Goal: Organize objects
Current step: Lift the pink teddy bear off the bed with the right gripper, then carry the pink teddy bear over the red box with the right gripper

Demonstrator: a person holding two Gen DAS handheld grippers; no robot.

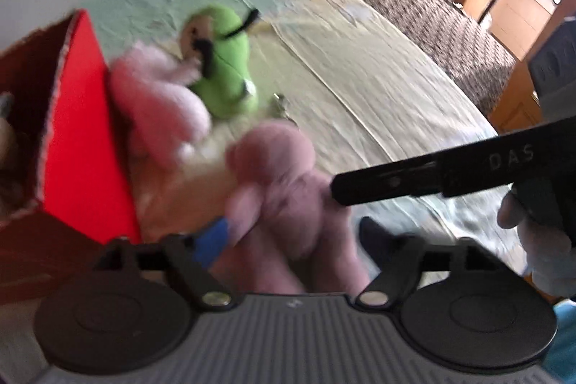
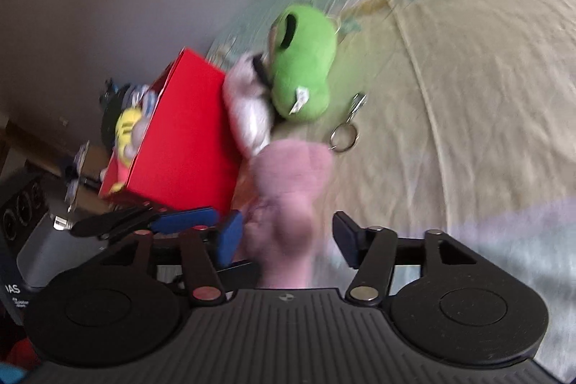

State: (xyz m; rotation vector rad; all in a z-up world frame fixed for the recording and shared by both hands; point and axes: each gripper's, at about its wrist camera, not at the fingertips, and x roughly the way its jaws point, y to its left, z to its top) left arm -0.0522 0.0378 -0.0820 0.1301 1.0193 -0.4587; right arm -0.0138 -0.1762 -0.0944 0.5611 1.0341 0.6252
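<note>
Lying on the bedsheet (image 2: 450,96) beside the red box (image 2: 187,132), the mauve plush toy (image 2: 288,189) sits between both grippers' parted jaws: left gripper (image 1: 291,240), right gripper (image 2: 288,233).

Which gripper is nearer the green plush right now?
Neither clearly. The green plush lies beyond the mauve plush that sits between both the right gripper and the left gripper fingers.

Both wrist views down, close, bed (image 1: 360,89)
</note>
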